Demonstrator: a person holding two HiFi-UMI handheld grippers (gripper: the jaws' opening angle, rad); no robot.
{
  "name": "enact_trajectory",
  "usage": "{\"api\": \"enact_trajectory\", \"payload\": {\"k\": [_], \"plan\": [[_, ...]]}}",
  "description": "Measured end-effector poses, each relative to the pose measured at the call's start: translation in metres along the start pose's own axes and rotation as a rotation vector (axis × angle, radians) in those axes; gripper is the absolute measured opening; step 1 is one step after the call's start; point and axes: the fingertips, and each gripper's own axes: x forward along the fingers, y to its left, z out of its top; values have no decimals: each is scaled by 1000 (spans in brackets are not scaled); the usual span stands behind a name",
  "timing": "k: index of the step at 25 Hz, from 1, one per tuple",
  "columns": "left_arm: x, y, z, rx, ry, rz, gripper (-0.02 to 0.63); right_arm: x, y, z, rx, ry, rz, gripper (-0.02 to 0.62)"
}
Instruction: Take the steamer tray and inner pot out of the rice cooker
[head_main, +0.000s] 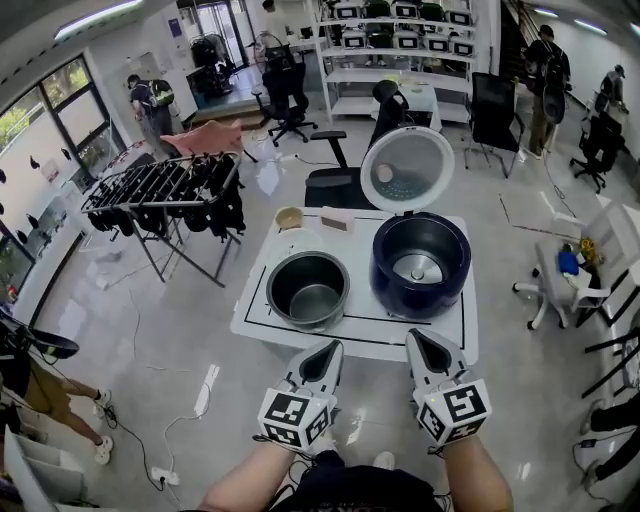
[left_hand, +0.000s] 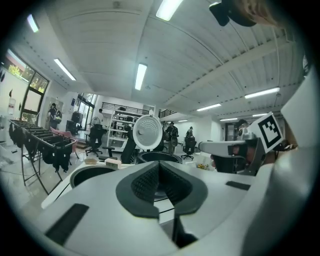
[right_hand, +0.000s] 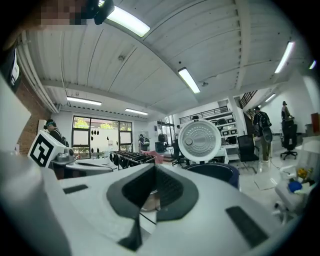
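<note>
The dark blue rice cooker (head_main: 420, 262) stands on the right of the white table (head_main: 440, 340), its round lid (head_main: 407, 168) up and its well holding no pot. The metal inner pot (head_main: 308, 290) sits on the table to the cooker's left. A pale round tray-like thing (head_main: 298, 241) lies just behind the pot. My left gripper (head_main: 325, 352) and right gripper (head_main: 428, 345) hover side by side at the table's near edge, both shut with nothing in them. The left gripper view shows the pot (left_hand: 92, 174) and the lid (left_hand: 147, 132). The cooker (right_hand: 212, 172) appears in the right gripper view.
A small bowl (head_main: 289, 218) and a small block (head_main: 336, 222) lie at the table's far edge. A drying rack (head_main: 160, 185) stands to the left, an office chair (head_main: 335, 180) behind the table and a white chair (head_main: 565, 280) to the right. People stand far off.
</note>
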Motion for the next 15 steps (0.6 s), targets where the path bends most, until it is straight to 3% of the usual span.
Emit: {"api": "enact_trajectory", "payload": {"k": [10,15], "plan": [[-34,-27,3,31,-24,82,2,-28,5,-4,23,-13,77,2],[-39,-33,-3,-8,-36,115,2,-36,2,-10,20,-6,95,2]]}}
